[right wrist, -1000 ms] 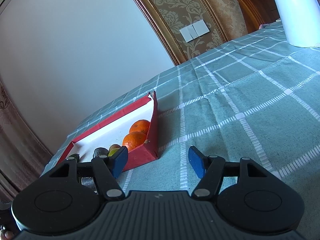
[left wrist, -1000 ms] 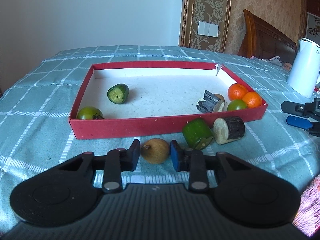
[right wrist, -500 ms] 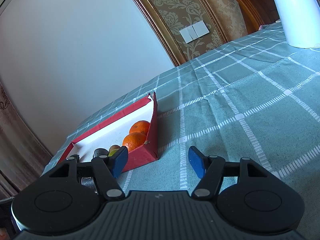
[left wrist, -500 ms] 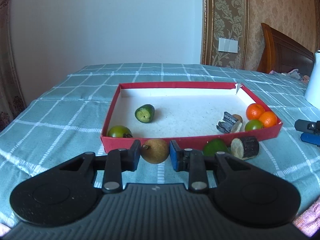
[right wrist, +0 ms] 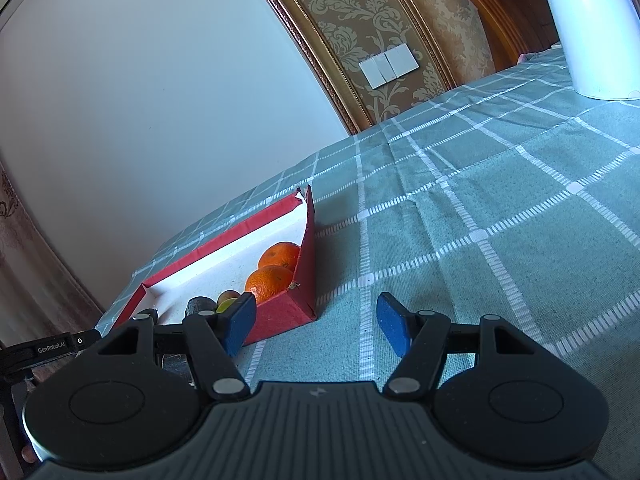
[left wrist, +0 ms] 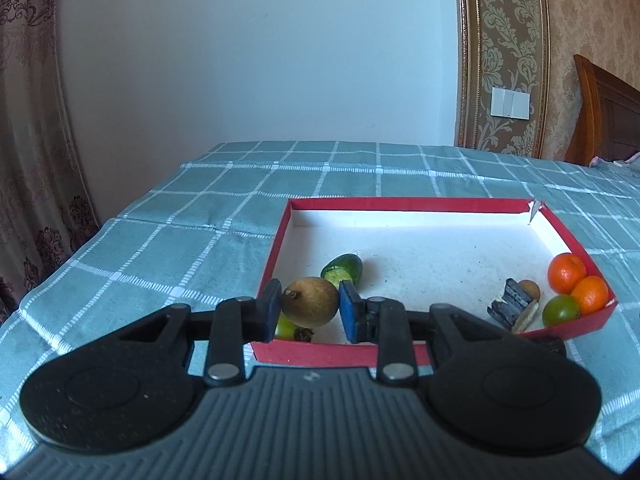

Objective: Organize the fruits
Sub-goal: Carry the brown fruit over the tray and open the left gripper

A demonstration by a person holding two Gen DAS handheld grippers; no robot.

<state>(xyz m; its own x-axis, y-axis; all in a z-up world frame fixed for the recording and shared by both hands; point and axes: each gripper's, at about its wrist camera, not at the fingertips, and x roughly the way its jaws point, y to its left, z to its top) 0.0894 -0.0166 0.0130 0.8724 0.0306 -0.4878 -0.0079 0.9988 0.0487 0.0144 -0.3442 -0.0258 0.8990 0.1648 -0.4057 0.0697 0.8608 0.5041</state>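
Note:
My left gripper point(left wrist: 309, 310) is shut on a brown round fruit point(left wrist: 310, 307) and holds it in the air over the near left corner of the red tray point(left wrist: 400, 204). Inside the tray lie a cut green cucumber piece point(left wrist: 343, 270), a green fruit point(left wrist: 285, 328) partly hidden behind my finger, two oranges point(left wrist: 567, 273), a green lime point(left wrist: 561, 309) and a dark chunk point(left wrist: 513, 306). My right gripper point(right wrist: 316, 323) is open and empty, low over the cloth beside the tray's right corner point(right wrist: 304, 276); the oranges point(right wrist: 269, 282) show there too.
A teal checked cloth point(left wrist: 224, 208) covers the table. A white kettle point(right wrist: 592, 28) stands at the far right. A dark log piece point(left wrist: 550, 345) lies just outside the tray's near right edge. A curtain hangs at the left, a wall behind.
My left gripper has lifted the brown fruit off the cloth and carried it up and forward over the tray's near left corner. The right gripper has stayed still.

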